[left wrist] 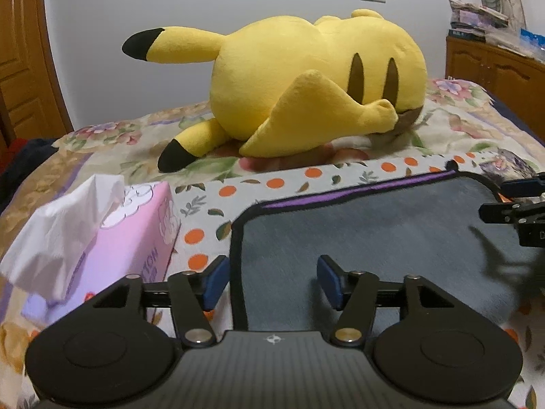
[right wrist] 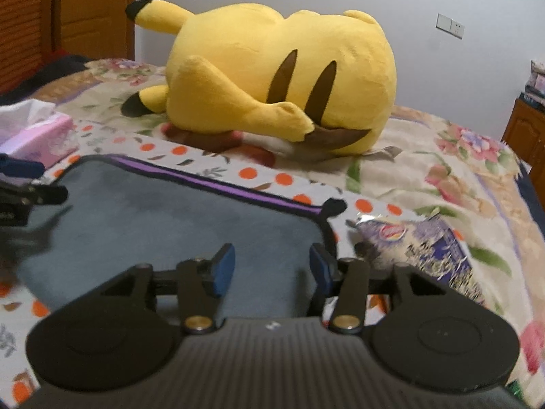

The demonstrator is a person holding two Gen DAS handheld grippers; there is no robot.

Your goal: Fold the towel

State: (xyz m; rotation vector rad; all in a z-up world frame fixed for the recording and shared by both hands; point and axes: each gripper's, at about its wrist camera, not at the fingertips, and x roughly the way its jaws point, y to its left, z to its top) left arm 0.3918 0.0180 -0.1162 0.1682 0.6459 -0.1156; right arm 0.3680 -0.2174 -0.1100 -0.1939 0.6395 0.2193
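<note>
Lay flat on the bed (left wrist: 453,126), the grey towel (left wrist: 374,231) with black edging and a purple stripe along its far border, spread over a white cloth dotted with orange circles (left wrist: 276,182).

Hovered over the towel's near left edge, the left tongs (left wrist: 273,281), blue pads well apart, nothing between them; left pad just outside the towel's black border, right pad above the grey pile. Hovered near the towel's near right corner, the right tongs (right wrist: 272,268), pads likewise apart and holding nothing. Showed at the towel's right side in the left wrist view, part of the right tongs; at the towel's left side in the right wrist view, part of the left tongs.

Sprawled beyond the towel's far edge, a big yellow plush toy (left wrist: 306,78) with black-tipped ears. Stood left of the towel, a pink tissue box (left wrist: 126,238) with a white tissue pulled up. Lay just right of the towel's far right corner, a crinkled purple snack packet (right wrist: 425,248). Stood far right of the towel, past the bed, a wooden cabinet (left wrist: 494,75).
</note>
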